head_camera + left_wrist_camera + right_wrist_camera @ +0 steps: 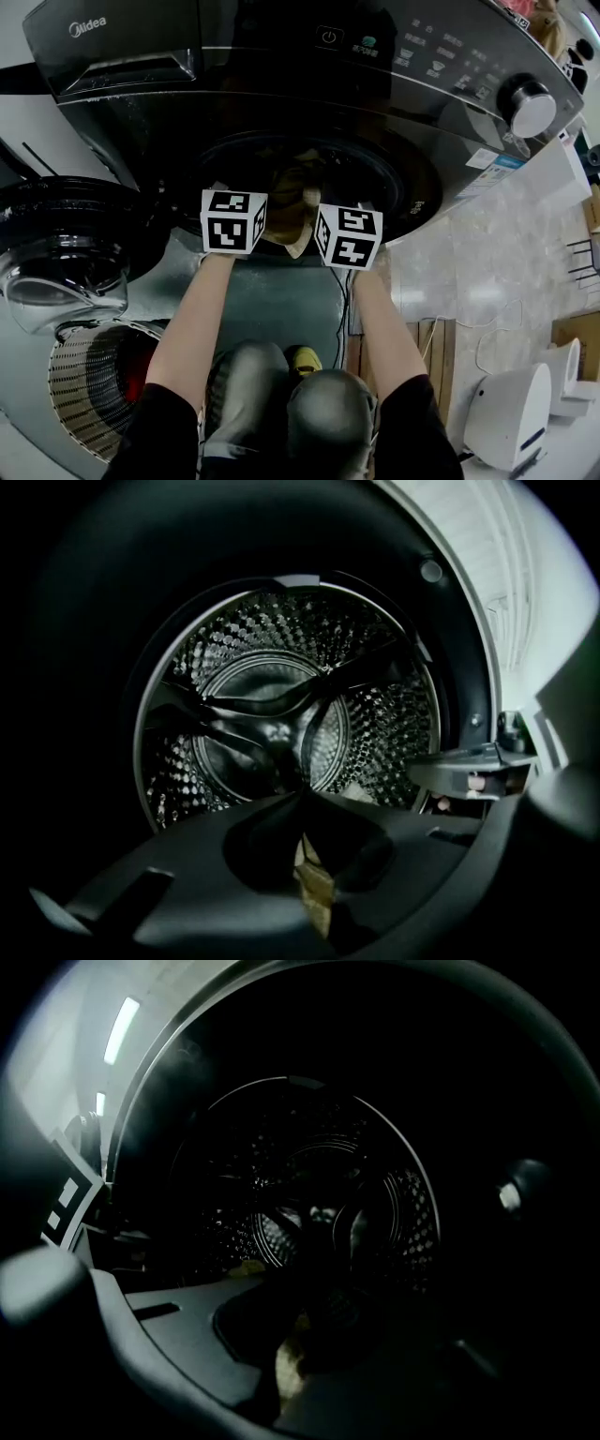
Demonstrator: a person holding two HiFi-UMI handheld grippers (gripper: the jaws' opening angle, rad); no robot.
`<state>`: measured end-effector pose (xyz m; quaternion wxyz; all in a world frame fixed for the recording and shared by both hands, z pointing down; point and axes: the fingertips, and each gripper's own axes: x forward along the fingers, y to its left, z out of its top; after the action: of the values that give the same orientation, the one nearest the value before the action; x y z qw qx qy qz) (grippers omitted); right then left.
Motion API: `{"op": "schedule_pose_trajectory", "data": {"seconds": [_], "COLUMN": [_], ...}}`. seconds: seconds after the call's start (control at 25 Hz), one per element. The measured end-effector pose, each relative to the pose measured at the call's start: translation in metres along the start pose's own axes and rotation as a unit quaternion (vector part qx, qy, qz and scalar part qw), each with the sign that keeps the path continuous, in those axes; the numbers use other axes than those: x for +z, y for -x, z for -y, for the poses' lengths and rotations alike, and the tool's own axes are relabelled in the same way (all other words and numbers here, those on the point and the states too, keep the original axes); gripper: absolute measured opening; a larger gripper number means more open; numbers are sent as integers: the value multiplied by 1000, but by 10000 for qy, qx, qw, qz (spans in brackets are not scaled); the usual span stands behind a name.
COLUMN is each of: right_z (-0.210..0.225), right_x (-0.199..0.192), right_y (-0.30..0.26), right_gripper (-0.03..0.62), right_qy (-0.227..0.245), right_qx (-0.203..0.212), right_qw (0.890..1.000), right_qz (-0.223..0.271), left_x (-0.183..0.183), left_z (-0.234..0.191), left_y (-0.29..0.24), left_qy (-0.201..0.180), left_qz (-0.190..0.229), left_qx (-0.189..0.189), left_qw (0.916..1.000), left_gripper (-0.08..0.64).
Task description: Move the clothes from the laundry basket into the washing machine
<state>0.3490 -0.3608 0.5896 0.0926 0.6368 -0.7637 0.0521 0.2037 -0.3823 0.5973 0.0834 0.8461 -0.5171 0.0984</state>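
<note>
A tan cloth [295, 202] hangs at the mouth of the dark front-loading washing machine [394, 94], between my two grippers' marker cubes. My left gripper [305, 797] is shut, and a strip of the tan cloth [314, 888] runs down from its tips. My right gripper [306, 1307] is shut too, with the same cloth [286, 1368] showing pale under its tips. Both point into the steel drum [272, 705], which looks bare at the back. The left cube [233, 221] and the right cube [348, 236] hide the fingers in the head view.
The round glass door [66, 248] stands swung open at the left. Below it sits the slatted laundry basket [84, 394] with a red garment [136, 370] inside. The person's knees [281, 394] are near the machine's front. A white appliance [511, 412] stands on the floor at the right.
</note>
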Motion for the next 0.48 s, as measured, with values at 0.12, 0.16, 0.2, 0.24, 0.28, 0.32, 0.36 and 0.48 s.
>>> {"op": "schedule_pose_trajectory", "data": {"seconds": [0.12, 0.16, 0.2, 0.24, 0.28, 0.32, 0.36, 0.48], "right_z": [-2, -3, -4, -5, -6, -7, -9, -7], "right_x": [-1, -1, -2, -2, -3, -3, -3, 0], "right_y": [0, 1, 1, 1, 2, 3, 4, 8], "right_gripper": [3, 3, 3, 3, 3, 3, 3, 3], "right_qy": [33, 46, 79, 130, 182, 213, 217, 106], "right_qx": [92, 114, 135, 156, 180, 210, 241, 292], "right_qw": [10000, 9999, 9999, 9998, 9997, 9996, 9995, 9995], "right_qz": [15, 13, 14, 13, 4, -15, -41, -109], "left_x": [1, 1, 2, 2, 2, 1, 0, 0], "left_z": [-4, -4, -3, -2, -2, -2, -2, 1], "left_y": [4, 5, 6, 7, 7, 8, 10, 15], "left_qy": [27, 25, 20, 21, 31, 47, 65, 81], "left_qz": [30, 25, 12, -7, -31, -59, -89, -150], "left_qx": [88, 86, 63, 30, 10, 14, 32, 57], "left_qw": [10000, 10000, 10000, 10000, 10000, 10000, 9999, 9998], "left_gripper": [12, 12, 12, 12, 12, 12, 12, 12]}}
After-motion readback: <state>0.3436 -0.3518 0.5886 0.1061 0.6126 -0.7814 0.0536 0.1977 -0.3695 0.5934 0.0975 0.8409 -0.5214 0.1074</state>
